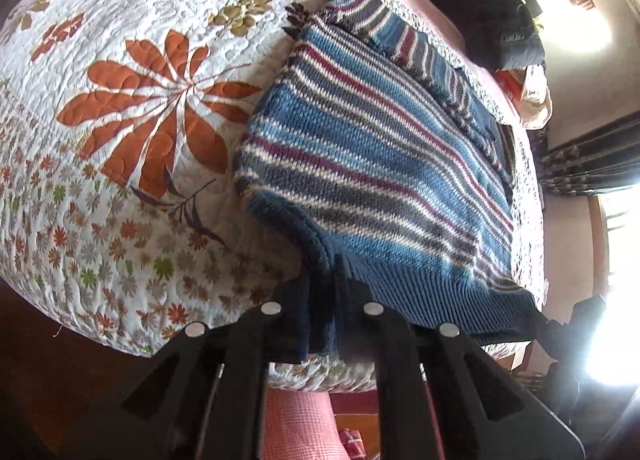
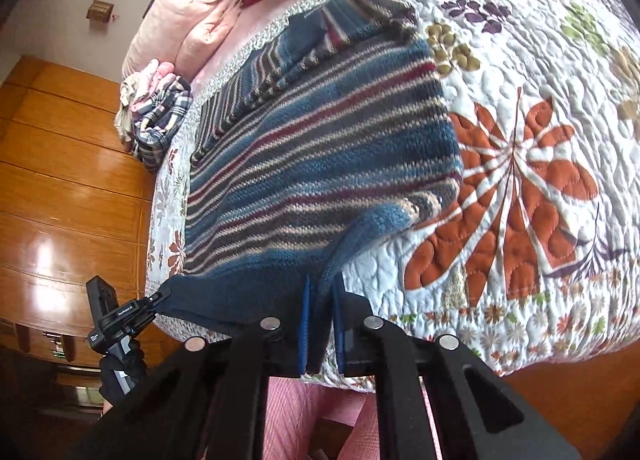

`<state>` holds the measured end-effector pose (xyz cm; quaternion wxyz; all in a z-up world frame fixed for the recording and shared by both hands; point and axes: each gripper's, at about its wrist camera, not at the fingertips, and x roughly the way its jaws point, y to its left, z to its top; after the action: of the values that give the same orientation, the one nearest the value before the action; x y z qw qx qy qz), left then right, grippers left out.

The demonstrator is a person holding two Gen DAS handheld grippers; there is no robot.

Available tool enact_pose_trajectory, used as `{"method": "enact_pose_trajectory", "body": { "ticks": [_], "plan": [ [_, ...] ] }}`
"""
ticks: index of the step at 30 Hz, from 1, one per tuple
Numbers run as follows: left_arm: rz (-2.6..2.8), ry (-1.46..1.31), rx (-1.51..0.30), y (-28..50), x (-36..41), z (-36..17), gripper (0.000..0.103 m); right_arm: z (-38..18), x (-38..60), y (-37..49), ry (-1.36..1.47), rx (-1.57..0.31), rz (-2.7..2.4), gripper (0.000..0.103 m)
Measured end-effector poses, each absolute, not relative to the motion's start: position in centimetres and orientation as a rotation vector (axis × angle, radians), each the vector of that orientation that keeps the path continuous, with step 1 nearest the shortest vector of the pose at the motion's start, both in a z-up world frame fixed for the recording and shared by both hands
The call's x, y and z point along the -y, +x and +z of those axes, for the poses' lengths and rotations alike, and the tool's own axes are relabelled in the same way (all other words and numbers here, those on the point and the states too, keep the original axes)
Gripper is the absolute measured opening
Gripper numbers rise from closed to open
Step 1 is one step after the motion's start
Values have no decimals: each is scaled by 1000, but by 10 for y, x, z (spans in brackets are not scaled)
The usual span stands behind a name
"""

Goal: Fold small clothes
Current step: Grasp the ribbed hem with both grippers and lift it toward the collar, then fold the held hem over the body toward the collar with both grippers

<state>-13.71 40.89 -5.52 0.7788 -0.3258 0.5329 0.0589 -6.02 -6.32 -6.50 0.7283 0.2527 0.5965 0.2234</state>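
While the striped knit sweater (image 1: pixel 372 164) lay flat on the floral quilt (image 1: pixel 132 108) of the bed, I had both hem corners pinched. Left gripper (image 1: pixel 322 316) was clenched on the dark blue ribbed hem at one corner; right gripper (image 2: pixel 320 324) was clenched on the opposite one, the hem stretched between. One sleeve (image 2: pixel 344 28) looked already folded in across the body at the far end. My read: side folds done or partly done, the hem-to-collar fold not yet made. More clothes (image 2: pixel 156 112) sat piled at the bed's far edge, probably still to do.
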Motion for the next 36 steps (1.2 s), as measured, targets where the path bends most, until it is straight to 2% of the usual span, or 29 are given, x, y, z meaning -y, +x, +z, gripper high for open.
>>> {"method": "enact_pose_trajectory", "body": {
  "ticks": [7, 17, 28, 30, 32, 33, 36],
  "plan": [
    [115, -694, -1115, -86, -422, -51, 8, -67, 64, -7, 618, -1327, 448, 10],
    [132, -725, -1191, -15, -436, -90, 8, -121, 55, 69, 685, -1460, 385, 10],
    [11, -925, -1211, -8, -467, -111, 12, -146, 56, 89, 707, -1513, 445, 11],
    [-12, -916, -1203, -11, -466, -106, 13, -141, 58, 89, 692, -1503, 451, 14],
    [-33, -900, -1199, -13, -465, -99, 14, -133, 63, 90, 676, -1472, 431, 28],
    [-47, -909, -1188, -15, -466, -95, 15, -127, 69, 90, 657, -1453, 402, 31],
    [-67, -980, -1141, -24, -473, -85, 18, -114, 78, 89, 617, -1427, 381, 31]
  ]
}}
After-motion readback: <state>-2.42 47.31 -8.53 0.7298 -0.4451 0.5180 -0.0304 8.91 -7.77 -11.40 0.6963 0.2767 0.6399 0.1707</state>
